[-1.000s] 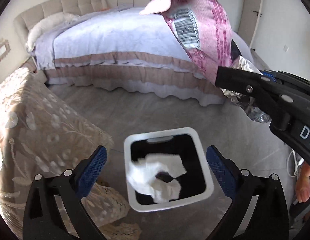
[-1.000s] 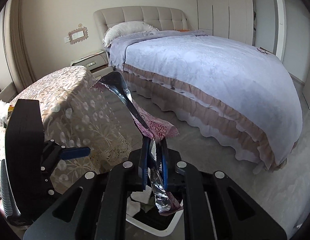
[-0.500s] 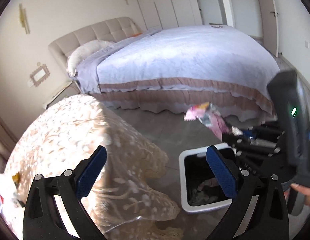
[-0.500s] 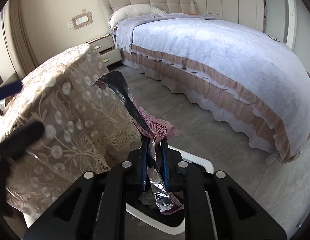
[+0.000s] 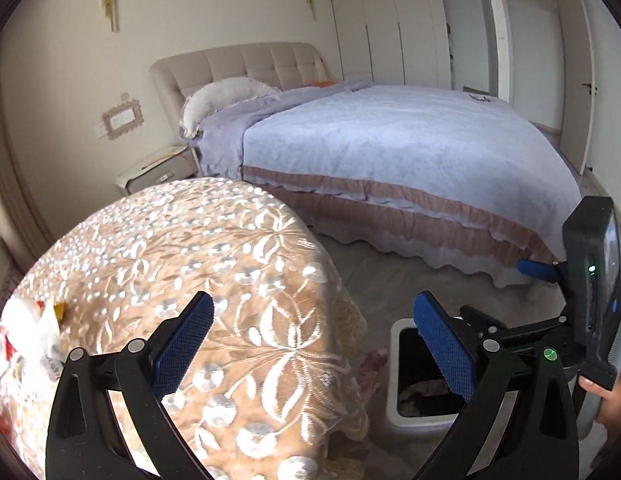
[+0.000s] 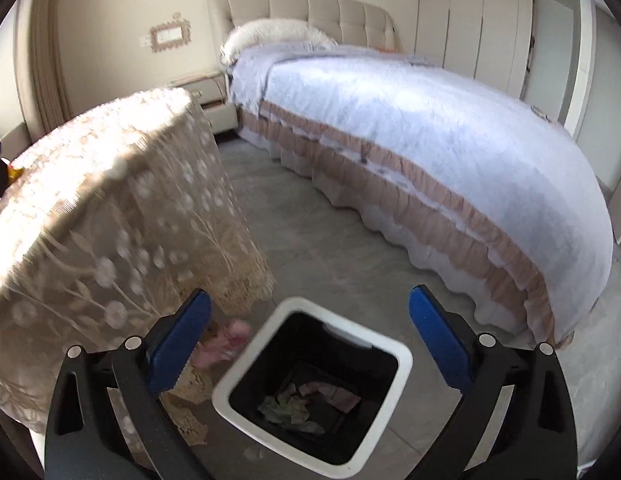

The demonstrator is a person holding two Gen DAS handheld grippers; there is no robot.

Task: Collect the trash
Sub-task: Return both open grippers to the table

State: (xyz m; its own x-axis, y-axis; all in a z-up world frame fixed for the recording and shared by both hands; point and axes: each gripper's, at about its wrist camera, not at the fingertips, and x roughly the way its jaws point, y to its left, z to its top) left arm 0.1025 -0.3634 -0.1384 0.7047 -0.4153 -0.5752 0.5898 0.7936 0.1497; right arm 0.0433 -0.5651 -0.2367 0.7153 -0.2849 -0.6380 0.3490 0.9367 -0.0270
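daylight bright | tablecloth [image 5: 182, 264] glare | fisheye edges dark | slight blur

Left wrist view looks down over the lace-covered table [image 5: 214, 280] toward the bed [image 5: 390, 152], bin [image 5: 394, 364] low at right, while the right wrist view hangs close above that same white-rimmed bin [image 6: 390, 352], facing the same bed [image 6: 410, 120] and table [image 6: 122, 200]

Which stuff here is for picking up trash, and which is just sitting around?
For the job: bin, scraps inside it, blurred pink wrapper beside it, litter on the lace tablecloth.
Just there: bed, pillow, nightstand, wardrobe.
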